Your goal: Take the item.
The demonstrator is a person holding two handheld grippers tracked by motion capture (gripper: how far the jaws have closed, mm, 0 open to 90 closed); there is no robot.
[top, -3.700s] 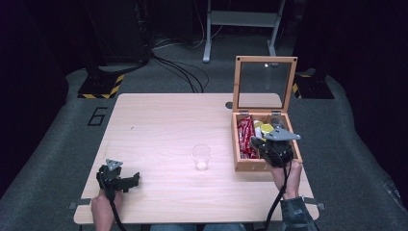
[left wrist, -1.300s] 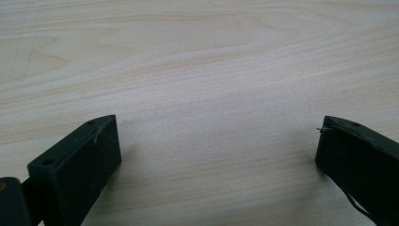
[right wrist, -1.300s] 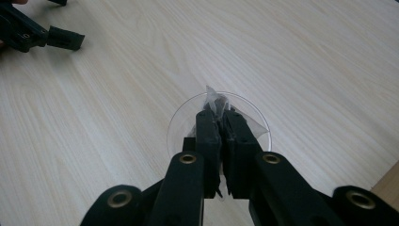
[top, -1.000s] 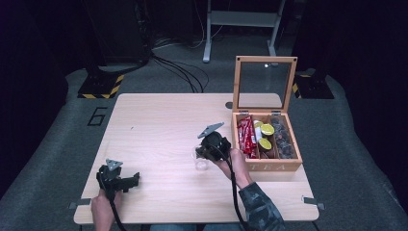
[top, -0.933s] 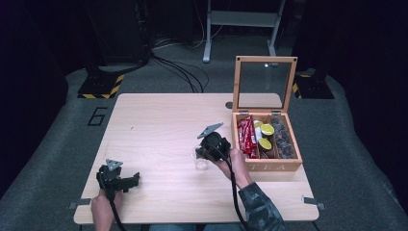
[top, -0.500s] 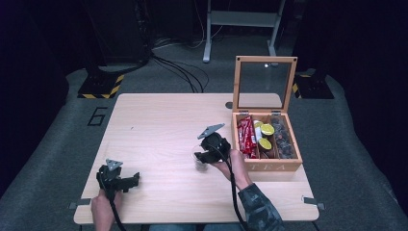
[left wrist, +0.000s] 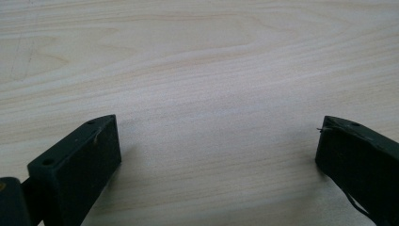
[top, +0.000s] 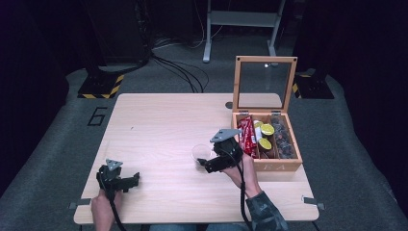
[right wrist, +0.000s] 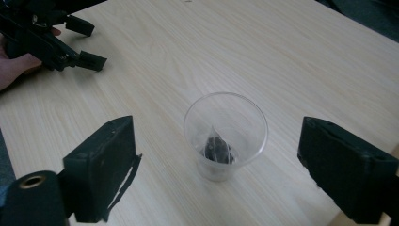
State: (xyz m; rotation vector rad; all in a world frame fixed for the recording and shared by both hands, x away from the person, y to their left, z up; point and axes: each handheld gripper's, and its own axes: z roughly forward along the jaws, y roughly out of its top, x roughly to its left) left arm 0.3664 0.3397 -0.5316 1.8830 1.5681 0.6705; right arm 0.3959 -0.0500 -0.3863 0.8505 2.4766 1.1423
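The right tool has just been opening and now stands wide, its jaws apart on either side of the clear cup with nothing pressed between them. That cup stands upright on the table just ahead of it, mouth up, a tea bag at its bottom. The left tool rests wide open on bare wood, holding nothing.
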